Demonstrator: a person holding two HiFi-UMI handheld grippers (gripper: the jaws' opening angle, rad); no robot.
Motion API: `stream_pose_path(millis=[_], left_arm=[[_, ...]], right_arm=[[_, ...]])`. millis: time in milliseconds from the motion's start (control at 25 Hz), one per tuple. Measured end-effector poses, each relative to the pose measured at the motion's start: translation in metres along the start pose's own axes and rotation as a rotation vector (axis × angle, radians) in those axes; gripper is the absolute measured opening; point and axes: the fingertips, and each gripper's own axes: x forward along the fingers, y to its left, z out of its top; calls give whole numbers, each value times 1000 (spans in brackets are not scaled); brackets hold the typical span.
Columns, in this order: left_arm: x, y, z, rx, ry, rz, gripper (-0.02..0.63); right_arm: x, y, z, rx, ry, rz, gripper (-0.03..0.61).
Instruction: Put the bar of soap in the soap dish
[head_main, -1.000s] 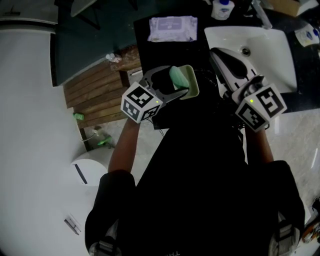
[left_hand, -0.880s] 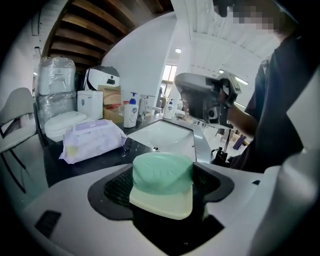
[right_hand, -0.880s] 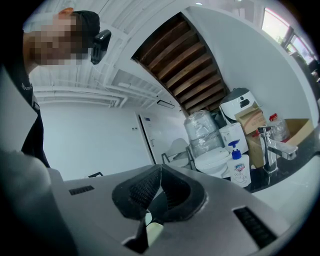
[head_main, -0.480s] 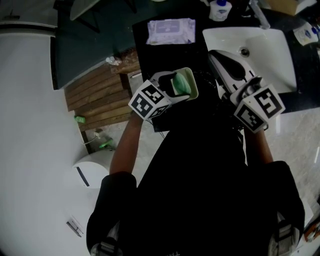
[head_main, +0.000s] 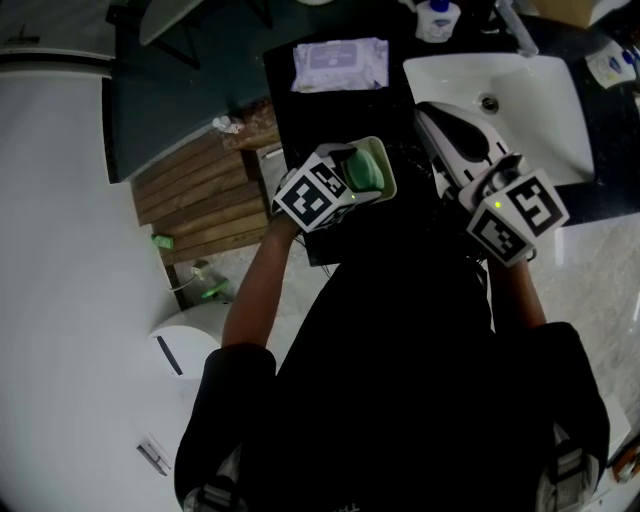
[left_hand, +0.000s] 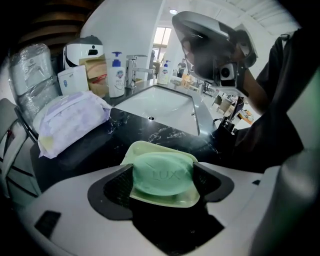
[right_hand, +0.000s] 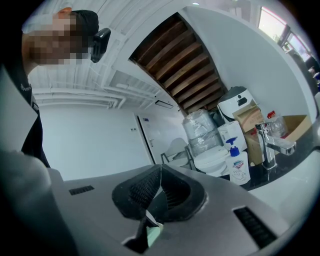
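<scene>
Soap (left_hand: 162, 172) lies in the soap dish (left_hand: 140, 147) on the dark worktop (left_hand: 150, 130), our left tool (left_hand: 162, 181) clasping its sides. We judge only the release remains. Our right tool (right_hand: 160, 190) hangs closed and idle.

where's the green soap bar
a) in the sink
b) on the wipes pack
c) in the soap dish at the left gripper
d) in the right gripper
c: the soap lies in the soap dish, which the left gripper clamps.
</scene>
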Motion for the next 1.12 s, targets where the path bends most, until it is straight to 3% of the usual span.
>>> stream_pose_path(millis=[160,480,760,1120], left_arm=[[2,-1,2,36,67,-8,373],[7,-5,3,231,239,-4,373],[11,-4,4,229,287,-10,374],[12,-1,0,135,190,-12,382]], right_arm=[[0,1,-1,1,1,3,20],[-1,3,-1,2,-8,5,19],[-2,5,1,5,-17,5,20],[-2,10,0,-3,-16,13,20]])
